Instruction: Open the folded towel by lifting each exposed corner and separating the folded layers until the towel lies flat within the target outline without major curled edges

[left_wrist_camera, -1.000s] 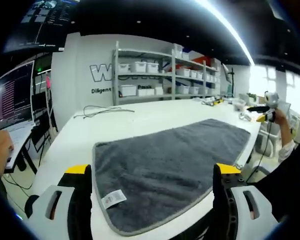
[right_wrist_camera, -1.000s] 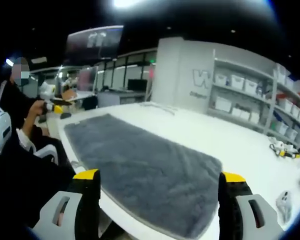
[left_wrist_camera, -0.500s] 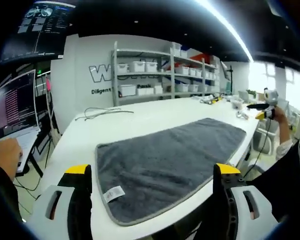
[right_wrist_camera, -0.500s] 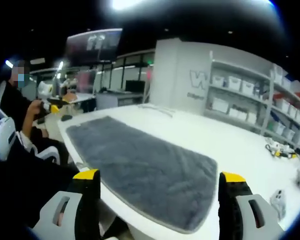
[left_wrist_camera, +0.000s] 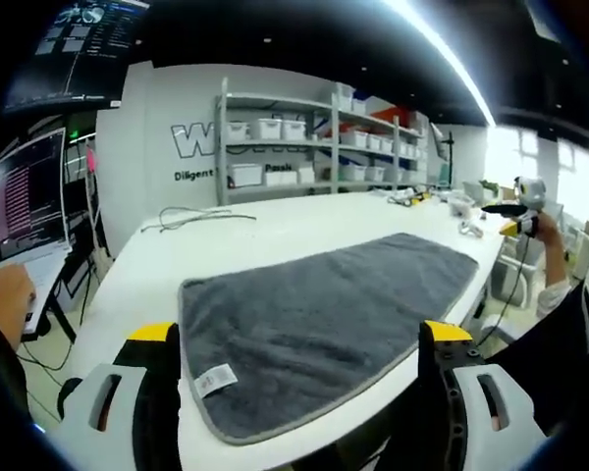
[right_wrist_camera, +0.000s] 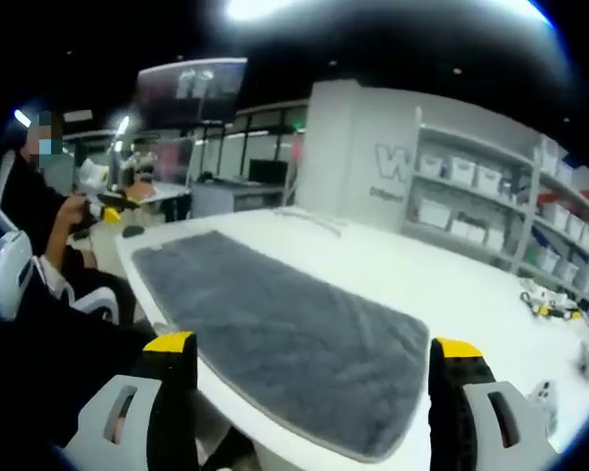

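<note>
The towel (left_wrist_camera: 329, 319) is grey and lies spread flat in one layer on the white counter (left_wrist_camera: 245, 235), its white label (left_wrist_camera: 208, 379) at the corner nearest the left tongs (left_wrist_camera: 299, 378). Both the left tongs and the right tongs (right_wrist_camera: 314, 388) hang spread wide above the towel's near edge with nothing between their jaws. Beyond the towel, a cable (left_wrist_camera: 191, 216) lies on the counter before shelves (left_wrist_camera: 304, 147) of white bins.

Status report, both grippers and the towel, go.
Left gripper open, empty. Right gripper open, empty. Grey towel folded lengthwise on white table, care tag up. Nothing on the towel.
</note>
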Action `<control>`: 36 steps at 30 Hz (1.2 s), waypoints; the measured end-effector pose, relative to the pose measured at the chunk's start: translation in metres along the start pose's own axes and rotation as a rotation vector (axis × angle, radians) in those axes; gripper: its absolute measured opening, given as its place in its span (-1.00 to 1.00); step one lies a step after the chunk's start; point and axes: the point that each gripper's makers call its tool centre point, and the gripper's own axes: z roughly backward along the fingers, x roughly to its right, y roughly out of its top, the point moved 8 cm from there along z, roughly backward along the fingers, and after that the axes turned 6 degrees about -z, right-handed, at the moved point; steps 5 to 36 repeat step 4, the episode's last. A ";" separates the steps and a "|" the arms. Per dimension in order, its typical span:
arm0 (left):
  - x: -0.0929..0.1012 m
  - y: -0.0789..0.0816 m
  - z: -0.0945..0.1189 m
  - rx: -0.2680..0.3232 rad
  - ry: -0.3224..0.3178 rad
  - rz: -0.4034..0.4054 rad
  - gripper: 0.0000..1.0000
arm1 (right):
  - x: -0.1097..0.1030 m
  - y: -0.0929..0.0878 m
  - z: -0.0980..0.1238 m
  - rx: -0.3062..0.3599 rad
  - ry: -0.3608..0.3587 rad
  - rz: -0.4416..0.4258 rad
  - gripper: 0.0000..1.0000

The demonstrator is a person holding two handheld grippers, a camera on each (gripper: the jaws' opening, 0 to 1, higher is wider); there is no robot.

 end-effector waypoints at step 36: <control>-0.002 0.002 0.003 0.028 0.002 0.006 0.99 | 0.001 0.000 -0.001 -0.004 -0.006 -0.005 0.98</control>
